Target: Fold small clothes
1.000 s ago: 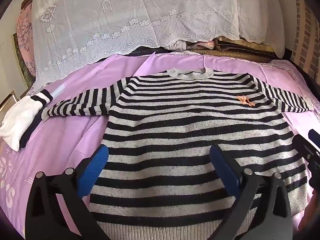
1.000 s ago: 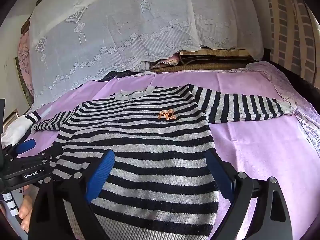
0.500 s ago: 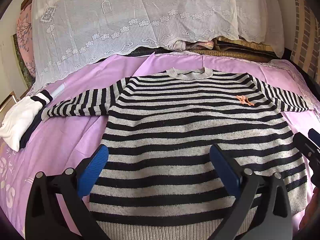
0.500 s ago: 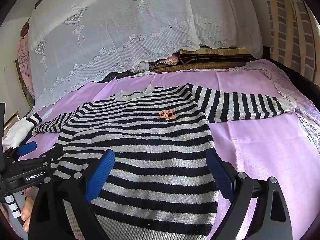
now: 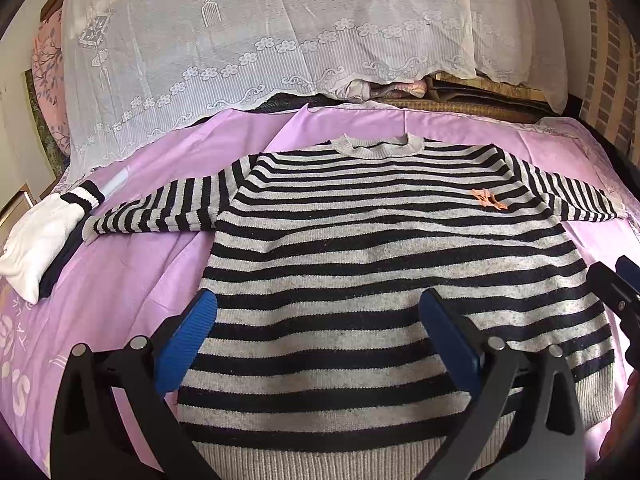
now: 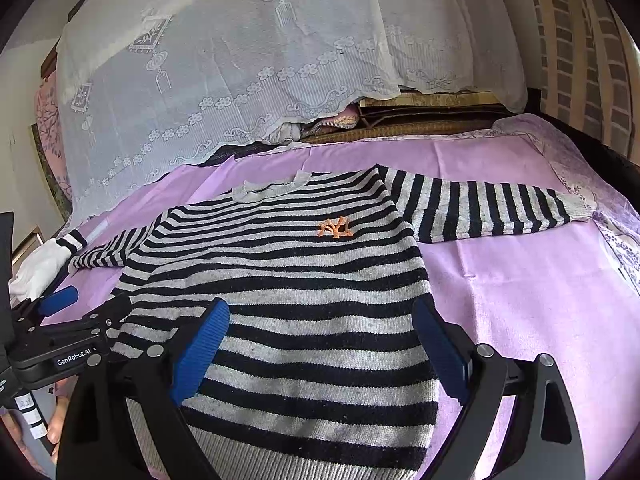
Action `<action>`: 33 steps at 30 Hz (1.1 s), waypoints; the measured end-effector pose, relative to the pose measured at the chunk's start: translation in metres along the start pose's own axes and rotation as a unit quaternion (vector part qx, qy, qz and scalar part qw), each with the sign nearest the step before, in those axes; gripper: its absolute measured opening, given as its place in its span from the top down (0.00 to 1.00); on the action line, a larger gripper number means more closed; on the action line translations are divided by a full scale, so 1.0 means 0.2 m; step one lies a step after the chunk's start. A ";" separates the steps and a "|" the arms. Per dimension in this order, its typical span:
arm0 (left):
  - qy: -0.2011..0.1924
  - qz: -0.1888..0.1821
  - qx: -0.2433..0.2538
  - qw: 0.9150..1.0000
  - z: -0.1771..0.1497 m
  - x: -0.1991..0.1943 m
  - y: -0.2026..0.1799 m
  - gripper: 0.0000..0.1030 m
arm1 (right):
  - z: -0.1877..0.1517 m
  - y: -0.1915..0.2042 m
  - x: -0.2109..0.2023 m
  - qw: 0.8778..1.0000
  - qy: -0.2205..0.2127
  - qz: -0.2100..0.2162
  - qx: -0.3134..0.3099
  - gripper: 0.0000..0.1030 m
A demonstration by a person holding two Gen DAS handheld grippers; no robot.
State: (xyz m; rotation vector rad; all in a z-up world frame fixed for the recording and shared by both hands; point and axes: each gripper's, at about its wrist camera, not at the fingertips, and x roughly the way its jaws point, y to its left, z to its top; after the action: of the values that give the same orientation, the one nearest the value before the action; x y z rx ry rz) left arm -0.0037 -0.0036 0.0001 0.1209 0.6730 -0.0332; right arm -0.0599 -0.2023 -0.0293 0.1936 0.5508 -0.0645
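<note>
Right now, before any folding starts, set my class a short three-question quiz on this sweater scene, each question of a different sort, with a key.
1. True or false: the striped sweater lies spread flat with both sleeves stretched out to the sides.
2. Multiple choice: what colour is the small emblem on the sweater's chest? A) orange B) green C) white
3. Fill in: the left gripper and the right gripper both have their fingers ____ above the sweater's lower part.

Key: 1 true; 2 A; 3 open
</note>
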 end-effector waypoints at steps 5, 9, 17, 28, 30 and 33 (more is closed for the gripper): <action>-0.001 0.002 0.002 1.000 0.00 0.00 0.00 0.04 | 0.00 0.00 0.00 1.000 0.000 0.000 0.000 0.10; -0.002 0.004 0.006 1.000 -0.01 0.00 -0.01 0.04 | 0.00 0.00 0.00 1.000 0.000 0.000 0.000 0.10; -0.002 0.003 0.005 1.000 -0.01 0.00 -0.01 0.04 | -0.01 0.00 0.00 1.000 0.000 0.000 0.000 0.10; -0.003 0.004 0.007 1.000 -0.01 0.00 -0.01 0.04 | -0.01 0.01 0.00 1.000 0.001 0.000 0.000 0.10; -0.003 0.004 0.007 1.000 -0.01 0.00 -0.01 0.04 | -0.01 0.00 0.00 1.000 0.001 0.000 0.000 0.10; -0.003 0.004 0.007 1.000 -0.01 0.00 -0.01 0.04 | -0.01 0.00 0.00 1.000 0.000 0.000 0.000 0.10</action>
State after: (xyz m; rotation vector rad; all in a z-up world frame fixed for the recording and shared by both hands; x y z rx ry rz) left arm -0.0054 -0.0053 -0.0009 0.1373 0.6668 -0.0306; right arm -0.0601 -0.2011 -0.0305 0.1940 0.5517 -0.0647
